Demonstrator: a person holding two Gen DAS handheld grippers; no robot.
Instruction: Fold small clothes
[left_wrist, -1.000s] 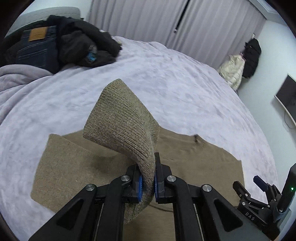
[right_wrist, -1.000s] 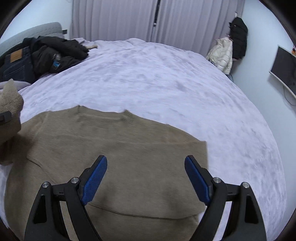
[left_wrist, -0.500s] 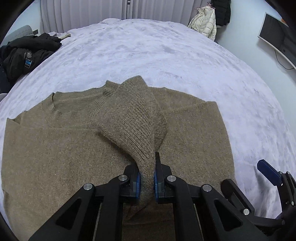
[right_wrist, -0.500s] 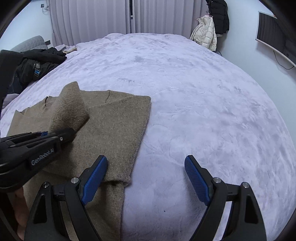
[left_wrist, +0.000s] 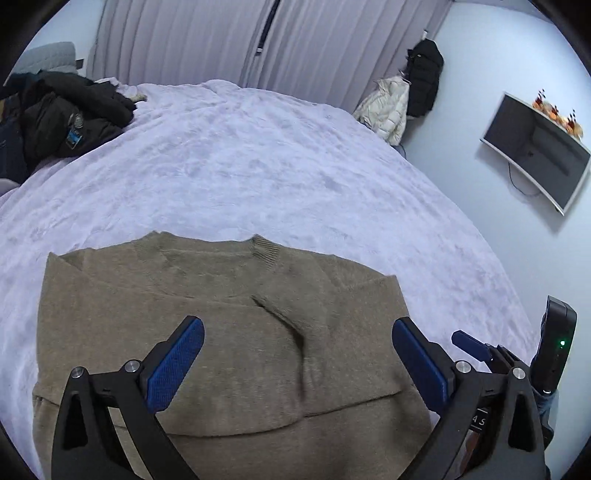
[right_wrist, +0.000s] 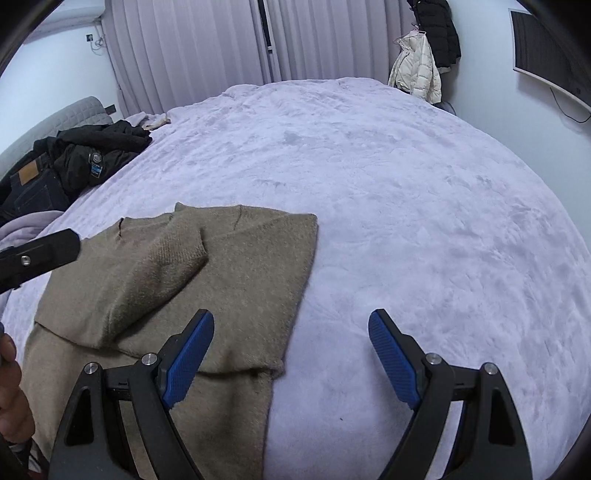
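Note:
A tan knit sweater (left_wrist: 221, 332) lies flat on the lilac bedspread (left_wrist: 277, 166), neck at the far side, both sleeves folded across its body. It also shows in the right wrist view (right_wrist: 229, 280), with the folded sleeve (right_wrist: 162, 273) lying on top. My left gripper (left_wrist: 295, 354) is open and empty just above the sweater's middle. My right gripper (right_wrist: 291, 354) is open and empty, over the sweater's right edge and the bedspread (right_wrist: 406, 206). The right gripper's tip shows at the lower right of the left wrist view (left_wrist: 476, 347).
A pile of dark clothes with jeans (left_wrist: 62, 122) lies at the bed's far left, also in the right wrist view (right_wrist: 74, 162). Jackets (left_wrist: 402, 99) hang by the curtains. A wall screen (left_wrist: 535, 147) is on the right.
My left gripper carried the sleeve across the sweater, then opened and let it go; the sleeve now lies flat. The right gripper stayed open and shifted over the sweater's right edge.

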